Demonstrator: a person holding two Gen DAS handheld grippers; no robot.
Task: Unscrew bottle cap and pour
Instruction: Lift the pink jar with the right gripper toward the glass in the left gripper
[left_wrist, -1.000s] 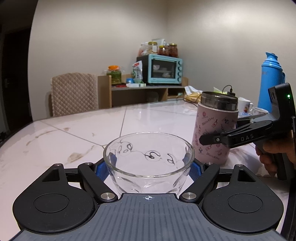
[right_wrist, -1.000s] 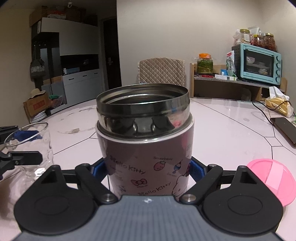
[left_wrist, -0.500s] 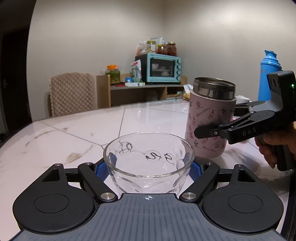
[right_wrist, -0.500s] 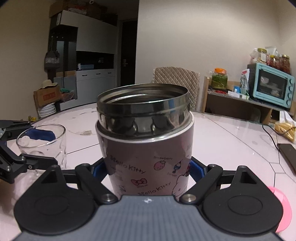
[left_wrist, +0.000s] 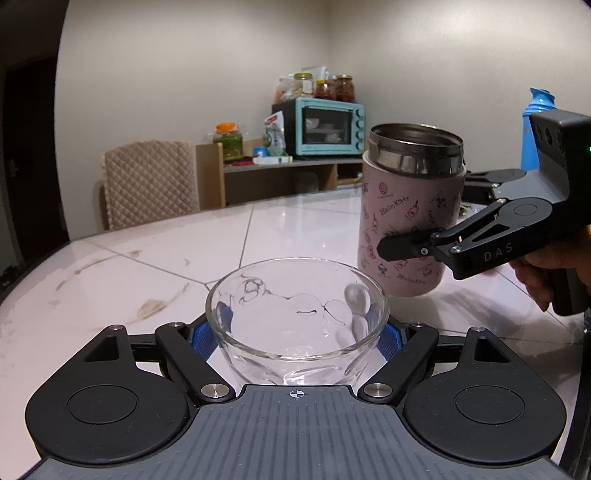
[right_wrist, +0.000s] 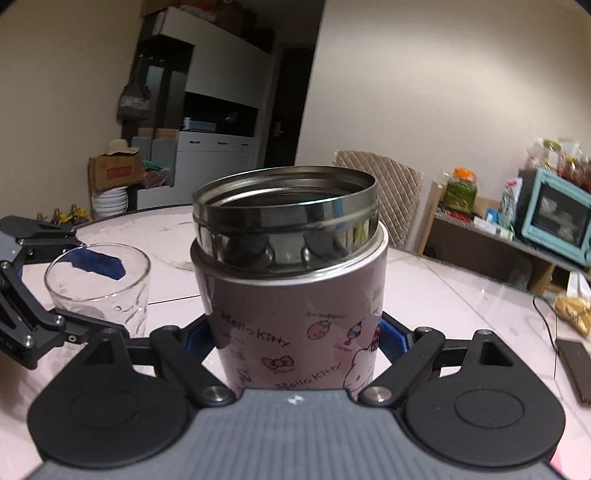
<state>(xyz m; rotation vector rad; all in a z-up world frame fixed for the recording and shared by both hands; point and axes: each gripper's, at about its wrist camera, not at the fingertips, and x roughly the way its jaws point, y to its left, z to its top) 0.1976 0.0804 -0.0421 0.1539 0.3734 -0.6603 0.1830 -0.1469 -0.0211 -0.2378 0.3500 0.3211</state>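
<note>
My left gripper (left_wrist: 297, 332) is shut on a clear glass (left_wrist: 297, 317) that looks empty and stands upright on the white table (left_wrist: 147, 273). My right gripper (right_wrist: 291, 332) is shut on a pink Hello Kitty bottle (right_wrist: 295, 295) with an open steel mouth and no cap. The bottle (left_wrist: 410, 221) is lifted off the table, tilted slightly toward the glass, just right of and beyond it. The glass (right_wrist: 98, 284) shows at the left of the right wrist view, held by the left gripper (right_wrist: 74, 295). The cap is out of view.
A blue thermos (left_wrist: 535, 133) stands at the far right. A quilted chair (left_wrist: 151, 181) and a shelf with a teal oven (left_wrist: 325, 125) and jars lie behind the table. A phone (right_wrist: 576, 369) and cable lie on the table at right.
My right gripper has lifted the bottle off the table and carried it left toward the glass, tilting it slightly. The pink cap has dropped out of view. The left gripper and glass stay put.
</note>
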